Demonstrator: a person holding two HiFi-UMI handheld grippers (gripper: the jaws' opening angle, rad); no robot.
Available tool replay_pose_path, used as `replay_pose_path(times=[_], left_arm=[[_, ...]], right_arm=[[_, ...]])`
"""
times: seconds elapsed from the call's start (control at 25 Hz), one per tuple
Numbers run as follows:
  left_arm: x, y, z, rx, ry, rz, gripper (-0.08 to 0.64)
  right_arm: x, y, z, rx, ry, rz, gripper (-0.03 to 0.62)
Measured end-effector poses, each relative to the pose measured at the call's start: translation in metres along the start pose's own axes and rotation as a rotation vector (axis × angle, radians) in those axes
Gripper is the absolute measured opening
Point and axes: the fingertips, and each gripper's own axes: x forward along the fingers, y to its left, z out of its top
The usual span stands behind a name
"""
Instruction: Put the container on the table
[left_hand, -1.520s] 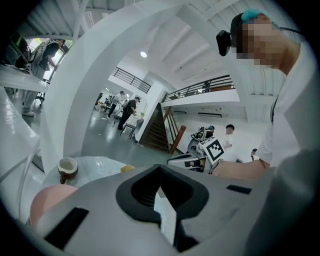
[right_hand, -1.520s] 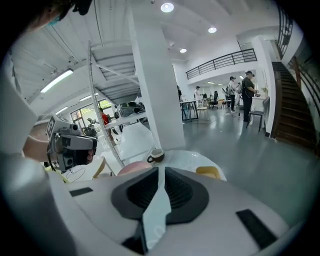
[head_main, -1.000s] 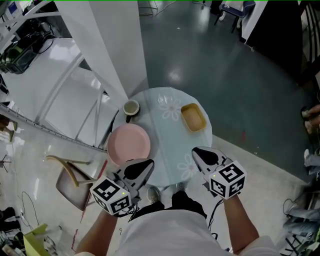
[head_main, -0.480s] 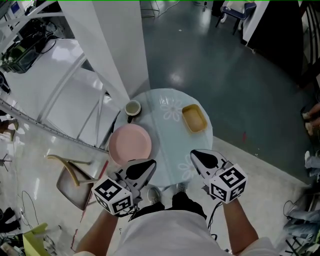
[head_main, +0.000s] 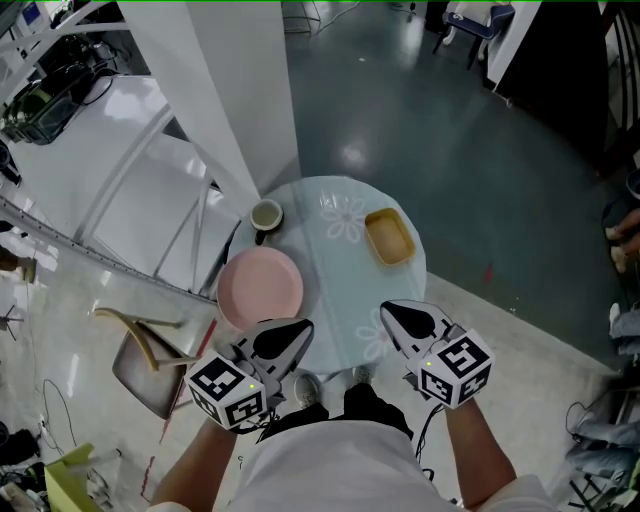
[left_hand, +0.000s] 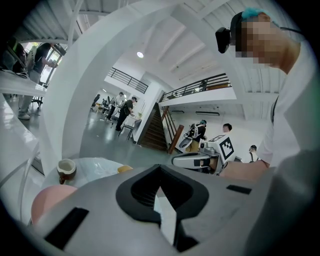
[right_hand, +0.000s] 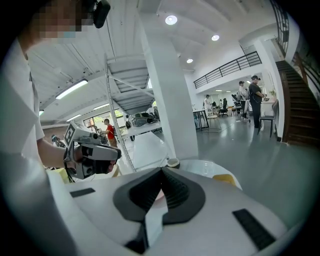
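Observation:
A shallow yellow rectangular container (head_main: 389, 236) rests on the far right part of a small round glass table (head_main: 340, 300). It also shows as a yellow sliver (left_hand: 125, 169) in the left gripper view and just past the jaws (right_hand: 223, 179) in the right gripper view. My left gripper (head_main: 292, 331) hovers at the table's near left edge, shut with nothing in it (left_hand: 160, 168). Over the near right edge my right gripper (head_main: 394, 312) is also shut and empty (right_hand: 161, 170). Both are well short of the container.
A pink plate (head_main: 260, 288) lies on the table's left side, just ahead of the left gripper. A small cup (head_main: 265, 215) stands at the far left by a white pillar (head_main: 230, 90). White shelving (head_main: 120, 190) and a wooden chair (head_main: 140, 350) stand to the left.
Both grippers keep their places and stay shut. Only the head view has shifted a little.

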Motion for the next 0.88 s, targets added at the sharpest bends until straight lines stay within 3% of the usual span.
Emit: replay_pose_path(times=[0.88], left_arm=[[0.0063,0.0040,0.0052,-0.013,-0.001,0.005,0.021]], right_arm=[[0.0058,-0.0068,0.0039,-0.007,0.018,0.011,0.021]])
